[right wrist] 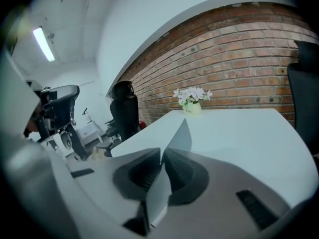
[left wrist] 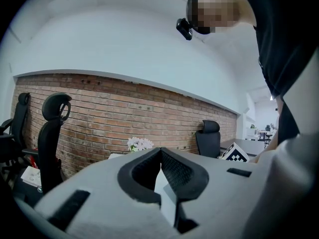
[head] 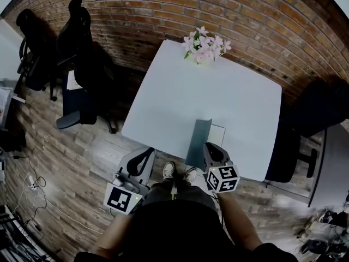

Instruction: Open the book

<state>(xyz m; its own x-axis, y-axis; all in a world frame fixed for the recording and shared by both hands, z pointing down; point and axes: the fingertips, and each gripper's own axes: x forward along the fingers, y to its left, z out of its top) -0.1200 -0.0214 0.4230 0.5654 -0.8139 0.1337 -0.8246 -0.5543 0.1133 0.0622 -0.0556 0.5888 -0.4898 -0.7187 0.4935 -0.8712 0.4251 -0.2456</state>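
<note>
My right gripper (right wrist: 162, 152) is clenched on the grey cover (right wrist: 182, 137) of the book (head: 197, 138), the sheet pinched between both pads and raised steeply off the white page (head: 216, 135); the book lies at the near edge of the white table (head: 174, 91), a little right of its middle; my left gripper (left wrist: 160, 151) is clenched on nothing, its 2 jaws meeting tip to tip, off the table's near left corner; pale flowers (head: 205, 47) stand at the far edge; a black office chair (head: 82, 64) stands well left of the table.

Office, black swivel chairs (head: 76, 42), white table (head: 180, 97) (brick wall (head: 142, 4))
</note>
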